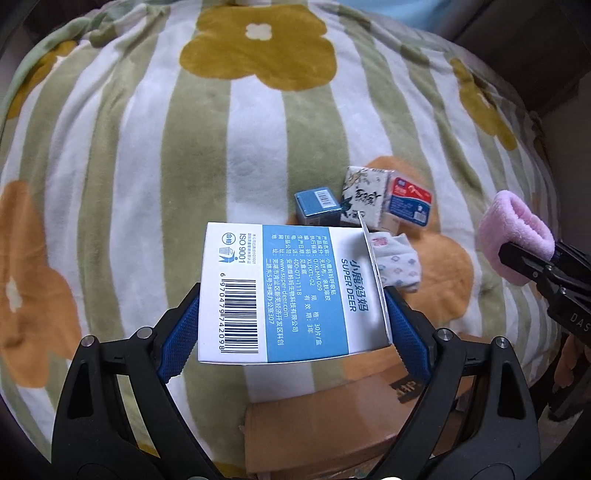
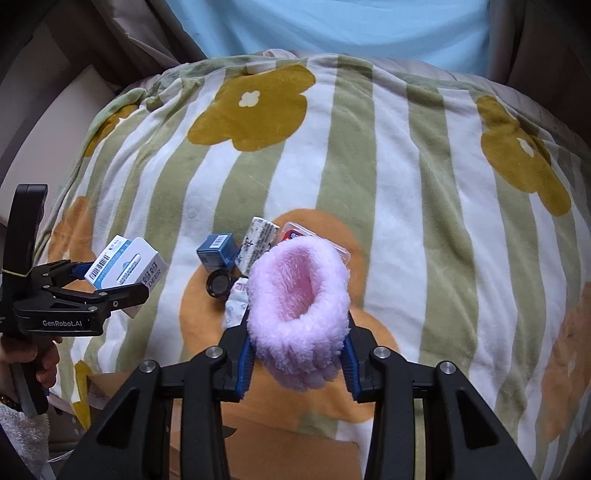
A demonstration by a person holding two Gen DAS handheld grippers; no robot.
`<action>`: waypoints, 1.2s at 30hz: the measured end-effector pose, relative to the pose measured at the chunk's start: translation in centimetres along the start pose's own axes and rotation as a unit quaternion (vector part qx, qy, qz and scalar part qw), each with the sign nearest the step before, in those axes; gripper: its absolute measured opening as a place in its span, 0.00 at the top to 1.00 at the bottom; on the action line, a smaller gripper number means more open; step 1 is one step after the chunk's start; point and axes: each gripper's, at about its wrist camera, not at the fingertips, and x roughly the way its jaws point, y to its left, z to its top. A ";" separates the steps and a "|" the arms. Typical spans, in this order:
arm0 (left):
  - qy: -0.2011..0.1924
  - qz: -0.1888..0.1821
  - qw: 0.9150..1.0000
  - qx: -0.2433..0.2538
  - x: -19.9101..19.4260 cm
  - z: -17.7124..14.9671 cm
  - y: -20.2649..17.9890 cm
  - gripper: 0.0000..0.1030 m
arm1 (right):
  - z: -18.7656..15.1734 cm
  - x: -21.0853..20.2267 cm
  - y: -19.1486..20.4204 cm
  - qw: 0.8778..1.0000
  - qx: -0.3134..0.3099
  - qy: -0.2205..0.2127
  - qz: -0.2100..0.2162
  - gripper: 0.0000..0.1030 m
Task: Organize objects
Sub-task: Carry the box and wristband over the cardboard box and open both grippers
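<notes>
My left gripper [image 1: 291, 317] is shut on a white and blue Super Deer box [image 1: 280, 291] and holds it above the flowered blanket [image 1: 147, 166]. The box also shows in the right wrist view [image 2: 125, 269], with the left gripper [image 2: 122, 284] on it. My right gripper [image 2: 297, 354] is shut on a fluffy pink cuff [image 2: 299, 306], also seen in the left wrist view [image 1: 517, 236]. On the blanket lie a small blue box [image 1: 317, 206], a tissue pack with ink drawing [image 1: 364, 195], a red and blue packet [image 1: 410, 203] and a small patterned sock [image 1: 399, 262].
A brown cardboard box [image 1: 332, 417] sits below the grippers at the blanket's near edge. A small round black item [image 2: 219, 284] lies by the blue box [image 2: 218, 251]. A light blue cloth [image 2: 332, 29] lies beyond the blanket. A hand [image 2: 33, 354] holds the left gripper's handle.
</notes>
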 end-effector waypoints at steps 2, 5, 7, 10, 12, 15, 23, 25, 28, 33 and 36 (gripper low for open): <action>-0.020 -0.006 1.000 0.002 -2.7 -1.3 -0.1 0.13 | -0.4 -1.5 1.1 1.000 -0.007 -0.004 0.005 0.65; -0.043 -0.007 0.999 0.006 -6.6 -3.8 -0.8 0.13 | -1.5 -3.7 2.4 1.000 -0.011 -0.012 0.009 0.65; -0.056 -0.002 0.998 0.012 -8.2 -5.3 -1.3 0.13 | -2.5 -5.0 3.1 1.000 -0.014 -0.016 0.014 0.65; -0.067 0.002 0.998 0.013 -10.0 -8.1 -2.1 0.13 | -4.4 -6.5 3.7 1.000 -0.012 -0.013 0.017 0.65; -0.069 0.007 0.997 0.012 -10.0 -9.7 -2.8 0.13 | -5.6 -7.2 3.9 1.000 -0.013 -0.008 0.023 0.65; -0.068 0.015 0.998 0.011 -10.3 -12.2 -3.5 0.13 | -7.6 -8.2 4.3 1.000 -0.016 -0.002 0.026 0.65; -0.048 0.023 0.999 -0.003 -9.0 -18.6 -4.5 0.13 | -13.0 -8.3 4.6 0.998 -0.012 0.031 0.048 0.65; -0.042 0.026 0.999 -0.007 -8.0 -20.0 -4.6 0.13 | -14.3 -7.7 4.6 0.998 -0.011 0.041 0.054 0.65; -0.029 0.021 0.999 -0.016 -6.3 -22.0 -4.4 0.13 | -16.2 -6.3 4.6 0.997 -0.013 0.055 0.052 0.65; -0.016 0.018 0.999 -0.021 -3.7 -24.1 -4.5 0.13 | -18.4 -4.2 4.4 0.996 -0.007 0.071 0.045 0.65; -0.005 0.012 1.000 -0.028 -2.5 -24.4 -4.5 0.13 | -19.2 -3.2 4.1 0.996 -0.001 0.077 0.047 0.65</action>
